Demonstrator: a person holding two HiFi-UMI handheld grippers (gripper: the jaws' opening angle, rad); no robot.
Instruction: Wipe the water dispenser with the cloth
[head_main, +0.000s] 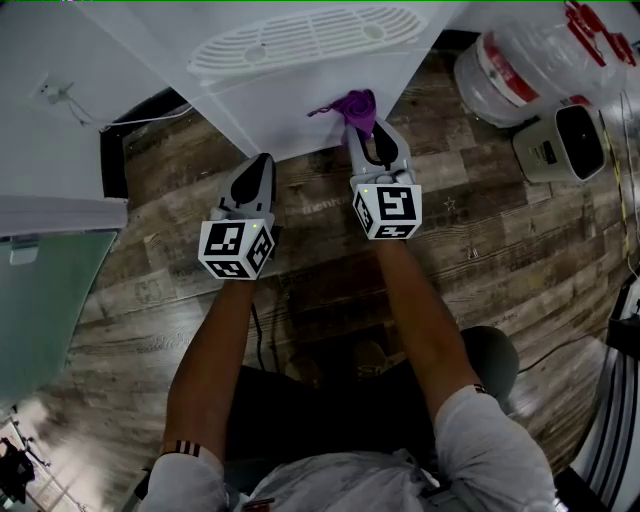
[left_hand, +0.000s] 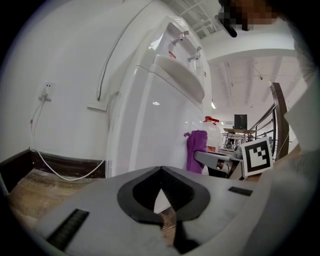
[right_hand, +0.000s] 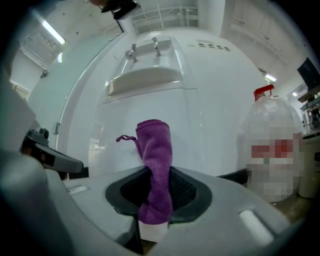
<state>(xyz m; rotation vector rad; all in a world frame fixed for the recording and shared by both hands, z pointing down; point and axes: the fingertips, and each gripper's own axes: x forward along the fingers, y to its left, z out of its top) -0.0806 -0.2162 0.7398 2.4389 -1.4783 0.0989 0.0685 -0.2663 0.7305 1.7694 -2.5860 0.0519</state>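
Two grippers: right gripper (right_hand: 156, 175) clamps the cloth (right_hand: 154, 142), so press it flat on the dispenser (right_hand: 210, 120) at twelve o'clock; left gripper (left_hand: 161, 172) closed, empty.

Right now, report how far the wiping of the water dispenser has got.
Done: the cloth is clamped in the right gripper. In hand: it is held at the lower front of the water dispenser; contact is unclear. The left gripper is shut and empty. Left: no wiped area shows, so the front and taps probably remain.
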